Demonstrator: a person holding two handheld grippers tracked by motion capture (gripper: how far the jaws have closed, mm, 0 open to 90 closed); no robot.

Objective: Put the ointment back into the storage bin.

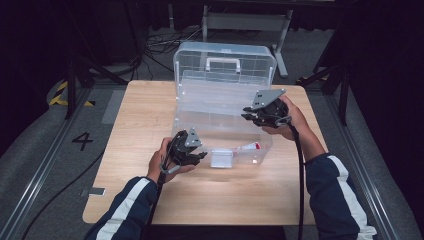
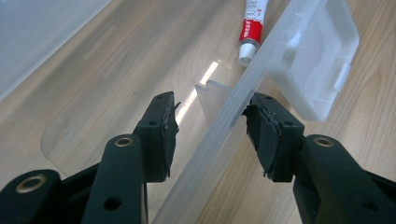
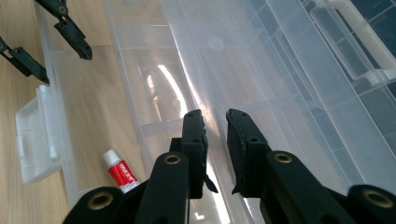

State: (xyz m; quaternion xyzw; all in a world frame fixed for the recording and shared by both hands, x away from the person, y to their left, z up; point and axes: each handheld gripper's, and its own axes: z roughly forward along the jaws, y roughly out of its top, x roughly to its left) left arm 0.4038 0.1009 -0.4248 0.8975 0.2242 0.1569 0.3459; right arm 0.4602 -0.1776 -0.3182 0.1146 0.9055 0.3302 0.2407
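Observation:
A clear plastic box [image 1: 240, 156] stands open on the wooden table [image 1: 150, 115], its lid [image 1: 225, 52] upright at the back. A red and white tube [image 1: 250, 147] [image 2: 250, 30] [image 3: 120, 171] lies on the box floor near the front wall. My left gripper [image 1: 202, 156] [image 2: 210, 121] is open, one jaw on each side of the box's front wall [image 2: 224, 126], beside the white latch [image 2: 322, 56]. At the box's right side my right gripper [image 1: 247, 114] [image 3: 215, 119] has its jaws nearly together on the rim of a clear inner tray [image 3: 187, 70].
The lid's white handle [image 1: 222, 62] faces the far side. The latch [image 1: 221, 158] [image 3: 35, 140] hangs off the front wall. In the right gripper view the left gripper [image 3: 65, 67] shows at the top left. Cables and metal frame legs lie on the floor beyond the table.

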